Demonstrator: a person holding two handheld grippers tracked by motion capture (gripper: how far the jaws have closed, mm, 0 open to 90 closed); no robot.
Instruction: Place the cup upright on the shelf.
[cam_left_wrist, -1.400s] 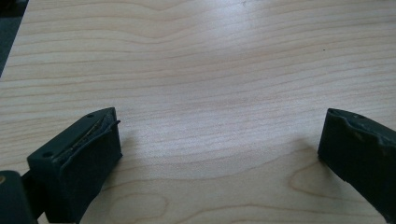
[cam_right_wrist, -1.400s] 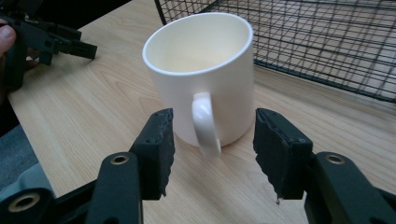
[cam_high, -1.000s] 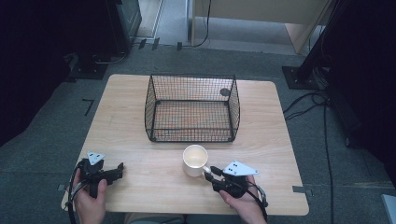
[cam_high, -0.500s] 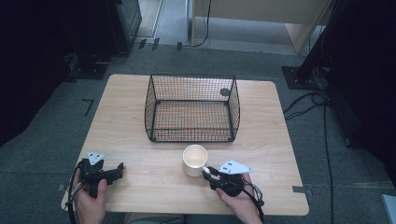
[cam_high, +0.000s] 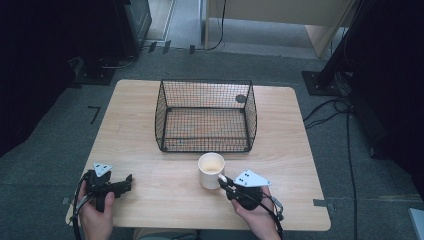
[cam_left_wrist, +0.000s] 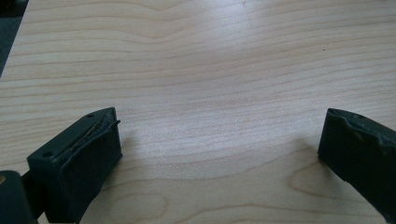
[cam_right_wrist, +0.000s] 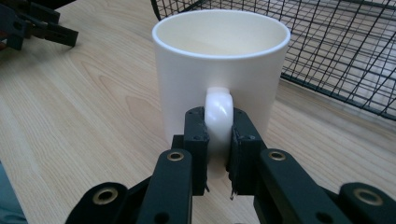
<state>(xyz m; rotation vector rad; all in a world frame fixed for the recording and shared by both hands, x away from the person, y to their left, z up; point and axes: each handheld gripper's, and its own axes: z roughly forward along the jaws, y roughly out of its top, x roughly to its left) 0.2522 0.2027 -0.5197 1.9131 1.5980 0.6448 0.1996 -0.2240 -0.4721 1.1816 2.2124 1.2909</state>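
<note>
A white mug (cam_high: 211, 169) stands upright on the wooden table (cam_high: 165, 200), just in front of a black wire basket (cam_high: 206, 116). My right gripper (cam_high: 223, 182) has just closed its jaws, and they now pinch the mug's handle (cam_right_wrist: 218, 112) from both sides; the mug (cam_right_wrist: 219, 70) still rests on the table. My left gripper (cam_high: 126, 182) sits near the table's front left corner, open, its two jaws wide apart over bare wood (cam_left_wrist: 219, 140) with nothing between them.
The wire basket stands empty at the table's middle, its near wall (cam_right_wrist: 336, 51) close behind the mug. A person's hands hold both grippers at the front edge. Cables (cam_high: 345, 130) lie on the grey floor to the right of the table.
My right gripper has slid a little left toward the mug and its jaws have shut on the handle. The left gripper has stayed where it was.
</note>
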